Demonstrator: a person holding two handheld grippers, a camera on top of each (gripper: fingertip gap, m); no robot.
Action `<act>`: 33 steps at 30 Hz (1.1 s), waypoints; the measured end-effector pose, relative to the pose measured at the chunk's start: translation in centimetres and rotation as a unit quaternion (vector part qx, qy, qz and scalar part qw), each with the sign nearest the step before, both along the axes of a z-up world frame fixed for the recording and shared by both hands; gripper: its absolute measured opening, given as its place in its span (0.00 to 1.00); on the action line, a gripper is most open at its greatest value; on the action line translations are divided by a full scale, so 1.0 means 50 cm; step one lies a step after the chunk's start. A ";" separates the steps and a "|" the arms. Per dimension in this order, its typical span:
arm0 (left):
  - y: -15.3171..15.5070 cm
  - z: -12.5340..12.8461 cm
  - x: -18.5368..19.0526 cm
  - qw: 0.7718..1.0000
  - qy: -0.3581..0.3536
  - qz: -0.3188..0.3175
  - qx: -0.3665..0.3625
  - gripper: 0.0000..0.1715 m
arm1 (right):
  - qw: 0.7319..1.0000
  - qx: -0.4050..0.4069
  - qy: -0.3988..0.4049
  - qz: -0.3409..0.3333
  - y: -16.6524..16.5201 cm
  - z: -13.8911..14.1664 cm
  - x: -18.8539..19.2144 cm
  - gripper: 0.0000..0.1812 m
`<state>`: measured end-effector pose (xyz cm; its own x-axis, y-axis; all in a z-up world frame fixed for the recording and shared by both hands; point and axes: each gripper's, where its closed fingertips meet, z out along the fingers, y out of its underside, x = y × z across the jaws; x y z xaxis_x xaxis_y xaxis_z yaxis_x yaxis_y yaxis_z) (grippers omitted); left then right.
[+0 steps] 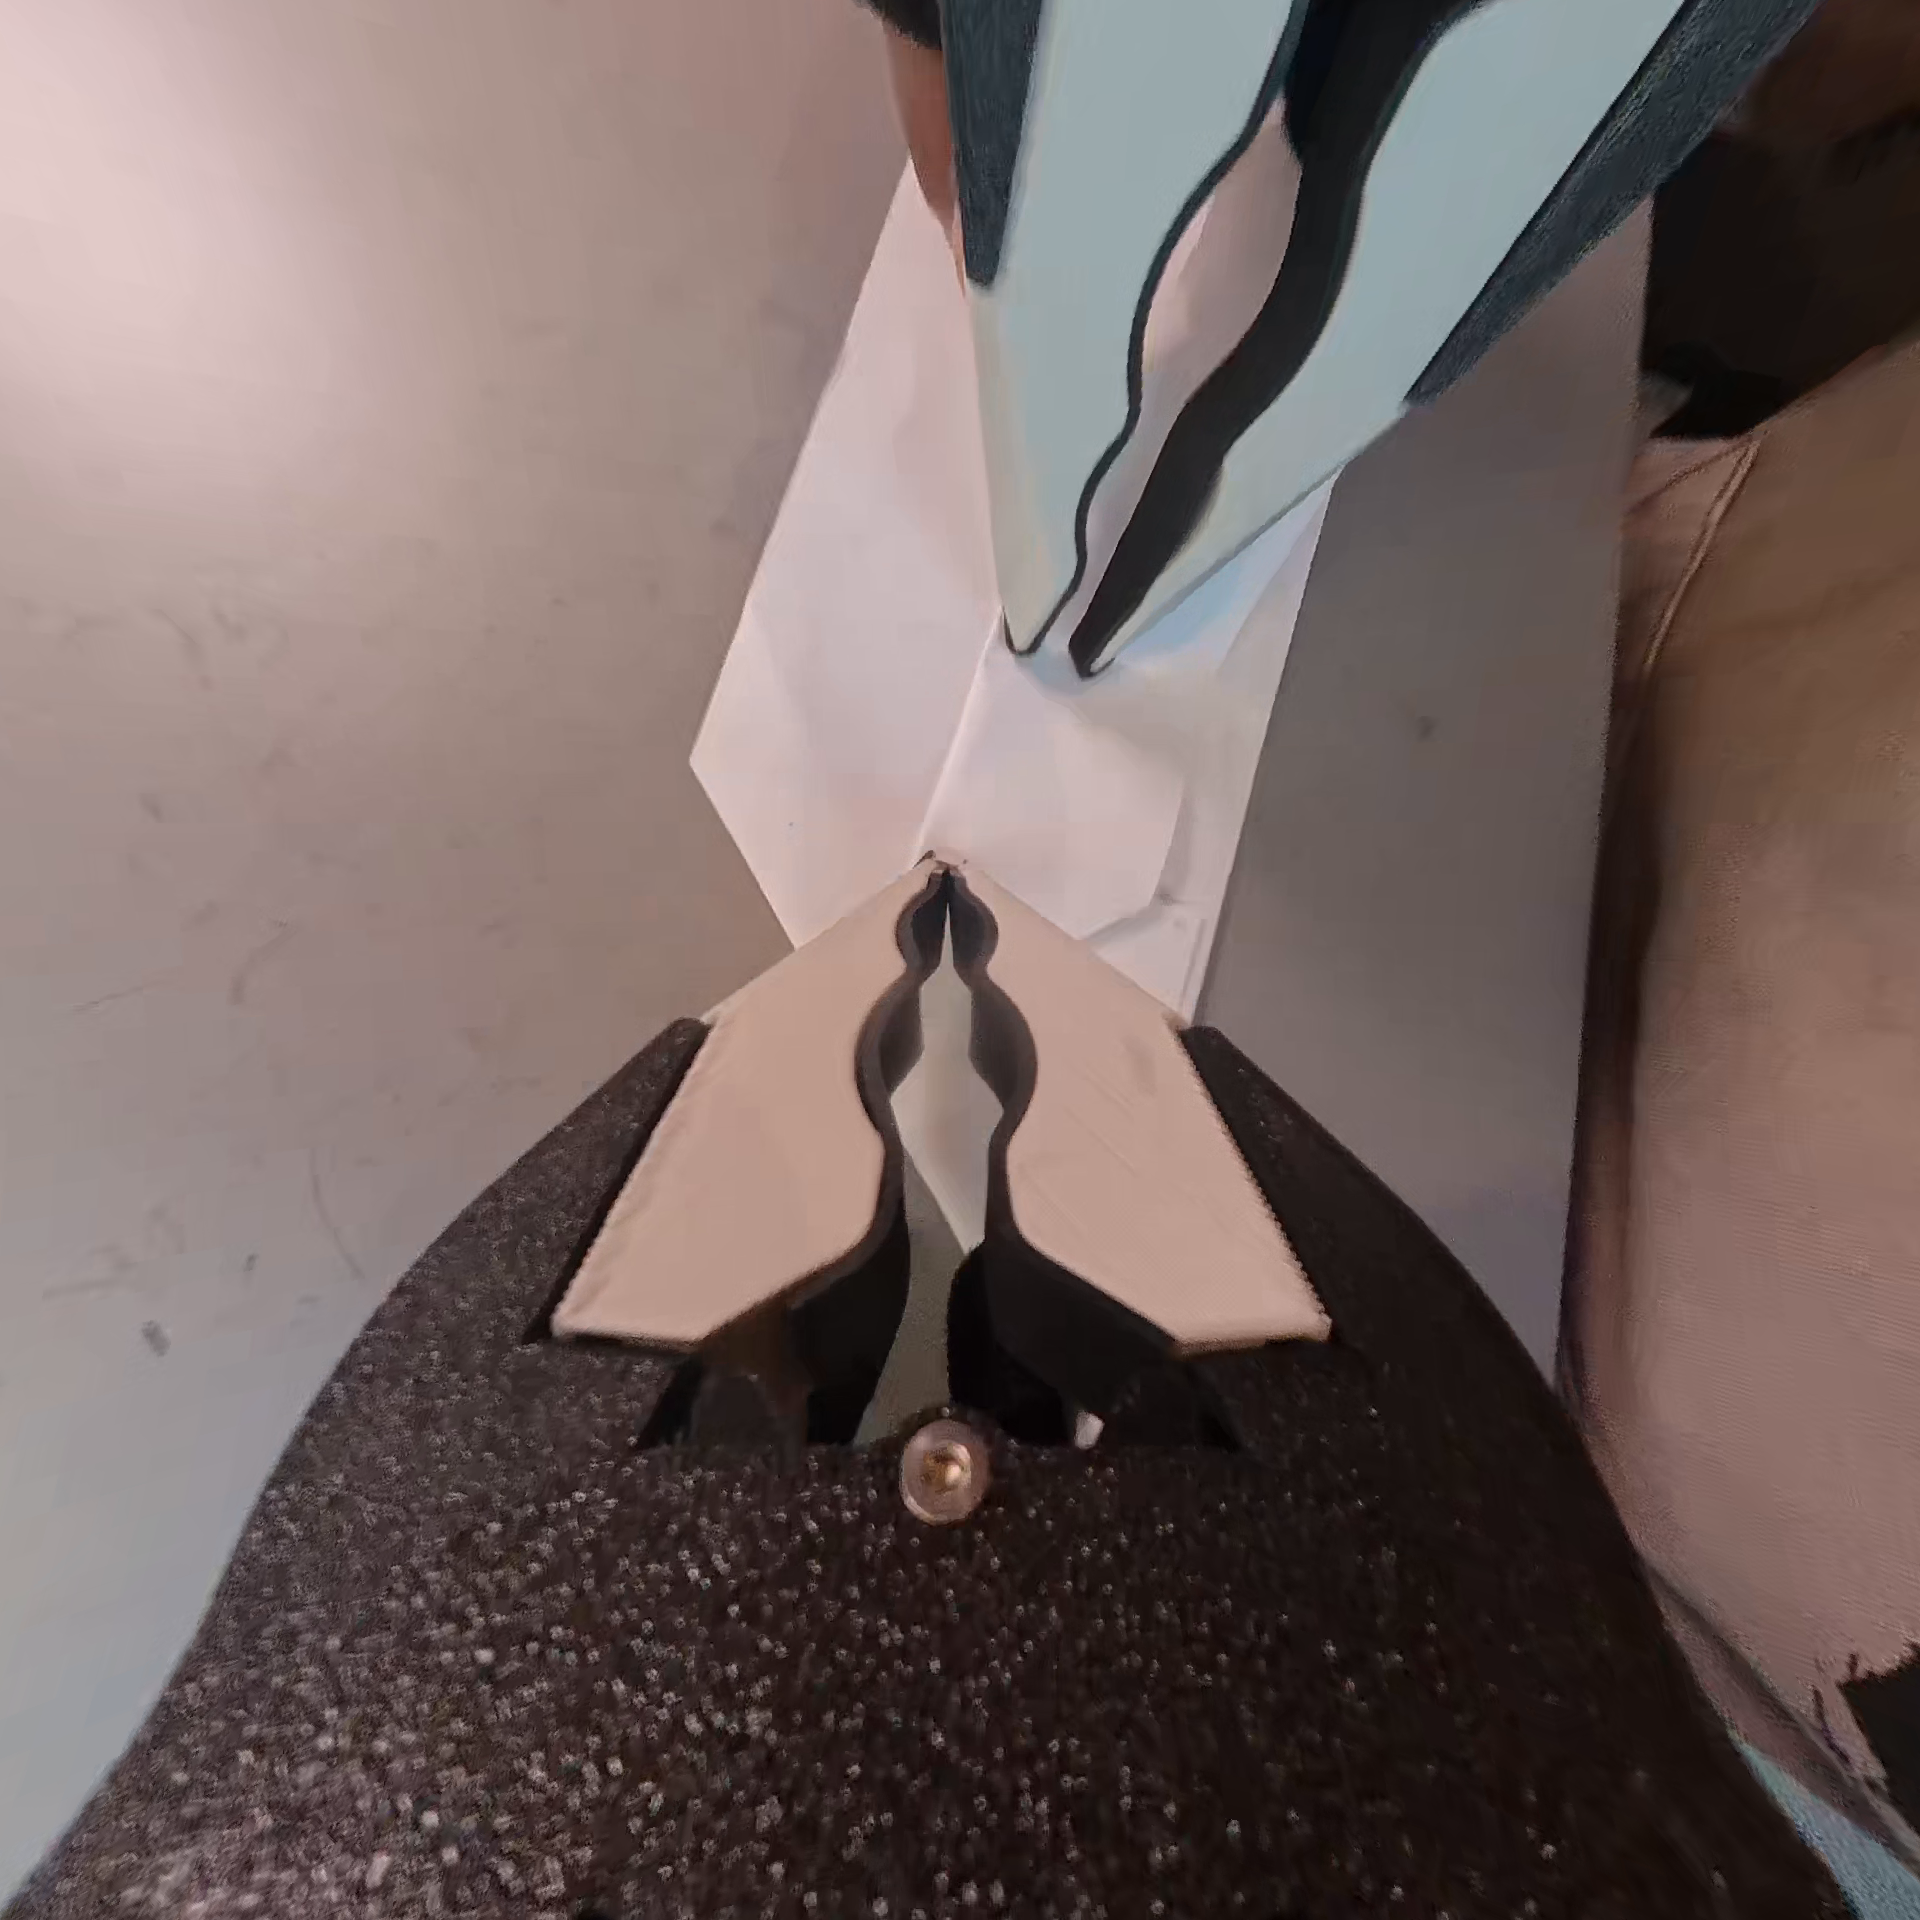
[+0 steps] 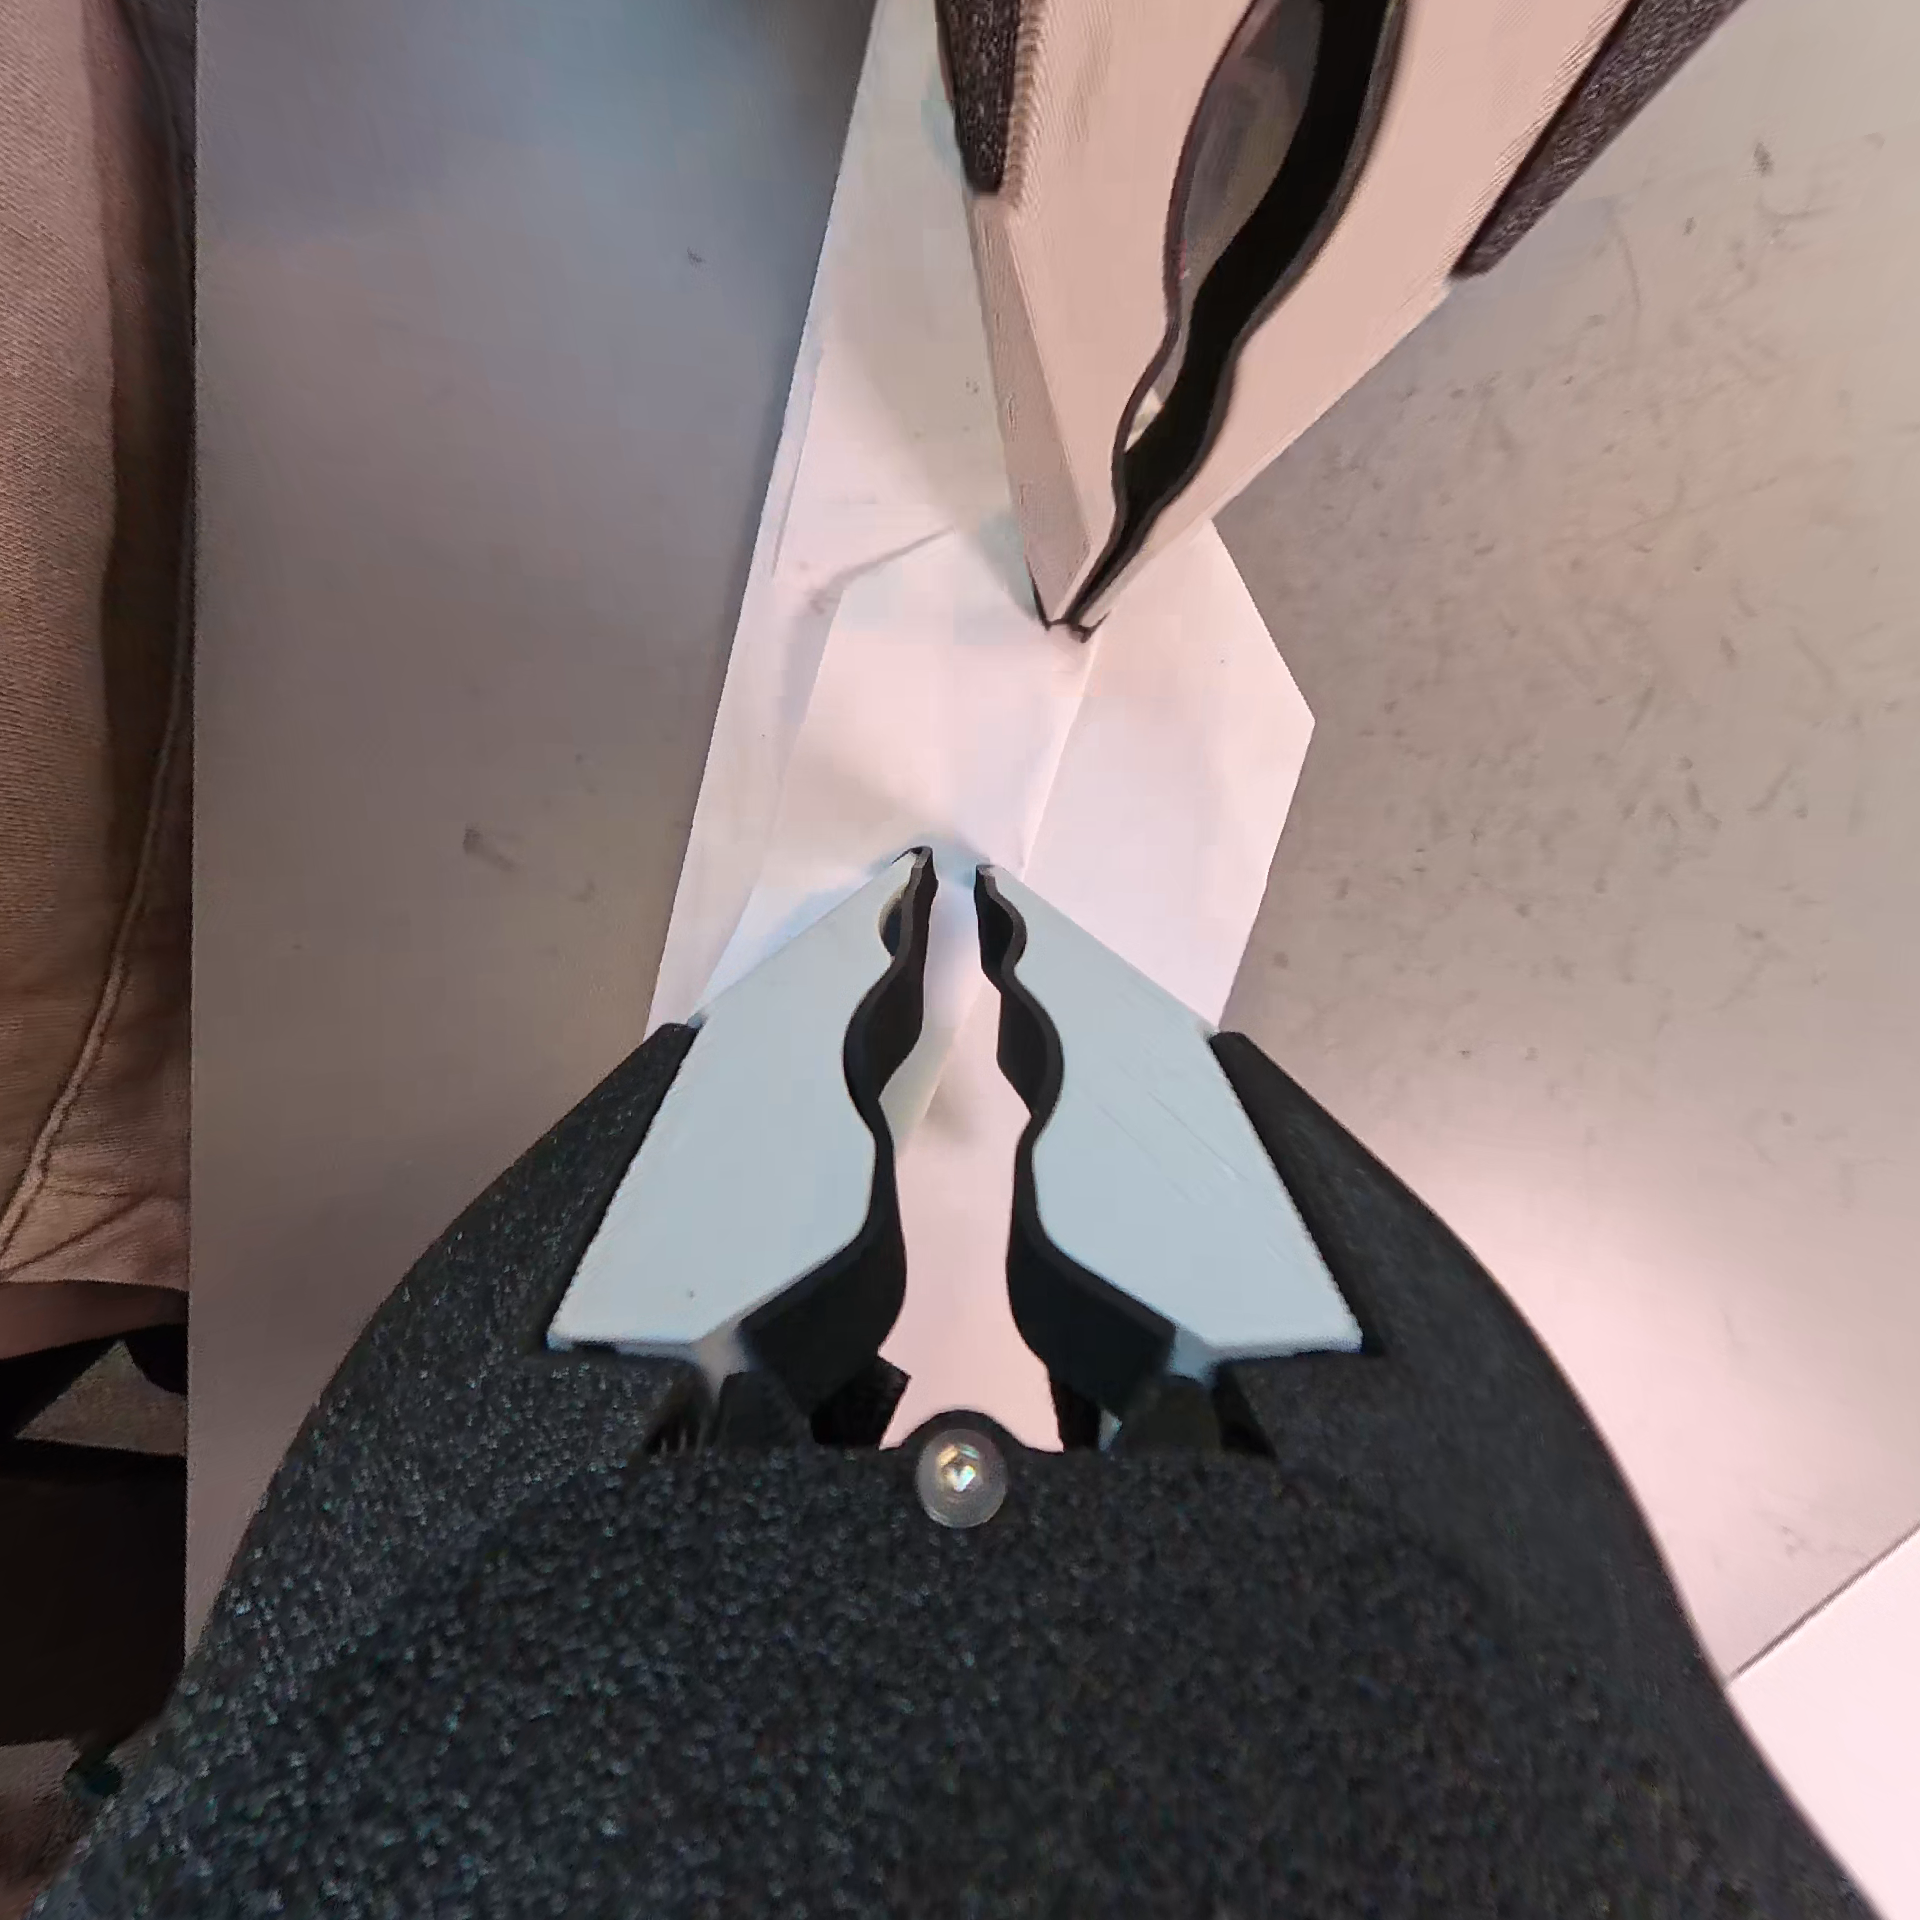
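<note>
A folded white paper (image 1: 1049,769) lies flat on the grey table (image 1: 364,727), with creases and pointed flaps. My left gripper (image 1: 943,883), with beige fingers, is shut, and its tips rest on the paper at a crease. In the right wrist view it (image 2: 1065,623) comes in from the top, tips closed on the paper (image 2: 935,748). My right gripper (image 2: 954,875), with light blue fingers, stands a narrow gap open with its tips down on the paper's other end. It also shows in the left wrist view (image 1: 1055,655). I cannot tell whether either pinches a layer.
Beige fabric (image 1: 1766,987) hangs past the table edge beside the paper, and it also shows in the right wrist view (image 2: 83,623). Another white sheet corner (image 2: 1849,1662) lies at the lower right. The table surface (image 2: 1558,727) is scuffed. Across from one pair of fingers to the other is roughly 6 cm.
</note>
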<state>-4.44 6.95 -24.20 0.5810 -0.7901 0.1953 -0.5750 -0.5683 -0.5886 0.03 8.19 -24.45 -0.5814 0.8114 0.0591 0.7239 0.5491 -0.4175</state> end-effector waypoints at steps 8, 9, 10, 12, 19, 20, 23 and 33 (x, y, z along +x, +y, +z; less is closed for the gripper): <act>-0.001 -0.005 0.000 1.000 0.009 0.016 0.016 0.00 | 0.991 -0.099 0.029 -0.083 -0.006 0.027 -0.036 0.04; -0.001 -0.005 0.000 1.000 0.008 0.020 0.015 0.00 | 0.986 -0.128 0.038 -0.100 -0.012 0.039 -0.051 0.03; -0.001 -0.005 0.000 1.000 0.007 0.022 0.015 0.00 | 0.984 -0.134 0.042 -0.112 -0.011 0.042 -0.061 0.03; -0.001 -0.005 0.001 0.999 0.004 0.028 0.016 0.00 | 0.987 -0.111 0.042 -0.110 -0.005 0.030 -0.073 0.00; -0.001 -0.006 0.000 0.999 0.001 0.032 0.019 0.00 | 0.988 -0.093 0.010 -0.124 -0.009 0.001 -0.069 0.00; -0.001 -0.006 0.000 0.999 0.002 0.032 0.019 0.00 | 0.987 -0.096 0.007 -0.129 -0.008 0.002 -0.064 0.00; -0.001 -0.006 0.000 0.999 0.003 0.033 0.022 0.00 | 0.982 -0.100 -0.009 -0.158 0.007 0.000 -0.041 0.00; -0.001 -0.007 0.000 0.999 0.009 0.045 0.029 0.00 | 0.966 -0.114 -0.008 -0.233 0.032 0.012 0.026 0.00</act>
